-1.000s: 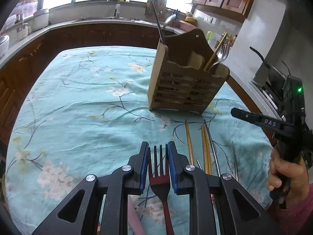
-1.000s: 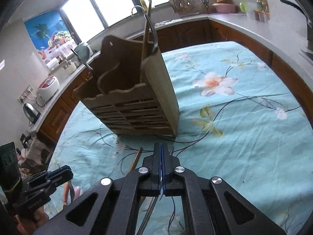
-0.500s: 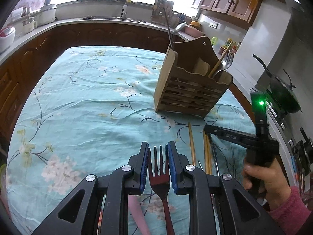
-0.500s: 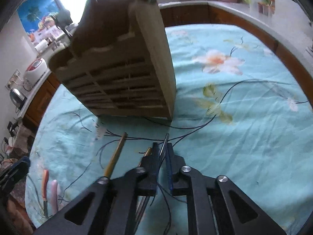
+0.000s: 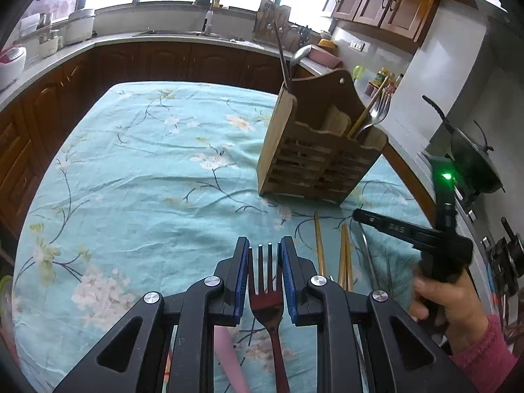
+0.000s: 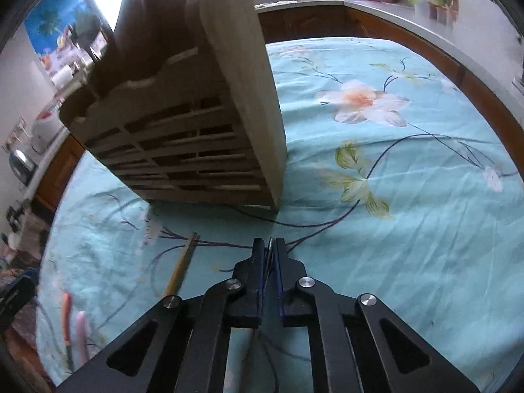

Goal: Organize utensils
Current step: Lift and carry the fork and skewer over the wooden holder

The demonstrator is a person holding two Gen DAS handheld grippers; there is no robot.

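Left claw: jaws part-closed, blue pads pressing either side of a fork with a dark red handle; tines point to 12 o'clock, handle runs back under the claw. The fork is clear of the tabletop, which carries a turquoise floral cloth. Right claw: jaws drawn almost together, nipping a thin metal utensil whose tip shows edge-on between the pads; its kind cannot be told. In the left wrist view the right claw sits at 3 o'clock, gripped by a hand in a pink sleeve, its tip low over the cloth. Wooden utensil caddy: upright on the cloth at 1 o'clock of the left claw and 11 o'clock of the right claw, slatted front facing both. It holds a fork and a chopstick in its right-hand compartment, a ladle and a dark rod at its left rear. Loose chopsticks lie on the cloth between caddy and claws, at 2 o'clock of the left claw. A pink-handled item lies under the left claw, partly hidden.
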